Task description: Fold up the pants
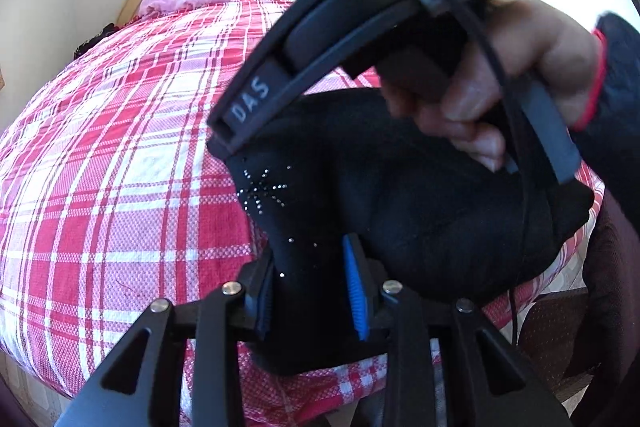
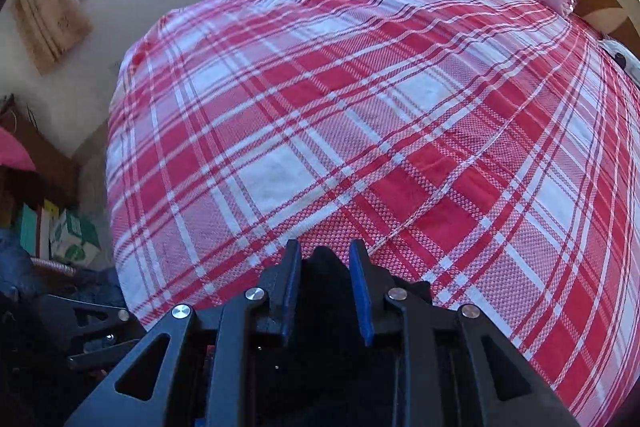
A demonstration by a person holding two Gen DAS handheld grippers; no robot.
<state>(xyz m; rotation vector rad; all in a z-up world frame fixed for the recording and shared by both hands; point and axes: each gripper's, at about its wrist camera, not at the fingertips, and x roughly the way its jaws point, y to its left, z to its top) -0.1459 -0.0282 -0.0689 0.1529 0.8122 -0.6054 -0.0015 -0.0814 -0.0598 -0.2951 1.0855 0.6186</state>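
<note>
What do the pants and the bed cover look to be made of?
The black pants look like a soft, matte knit, possibly velvety: they bunch in rounded folds with no sheen, and a starburst of small shiny studs is set into them. The red-and-white plaid bed cover looks like woven cotton: a fine checked weave texture shows. Neither fibre can be confirmed by sight.

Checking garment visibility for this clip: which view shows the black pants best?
The left wrist view: the black pants fill its centre, rhinestone pattern visible, pinched by the left hand-held gripper. The right wrist view shows only a dark bunch between the right hand-held gripper fingers.
</note>
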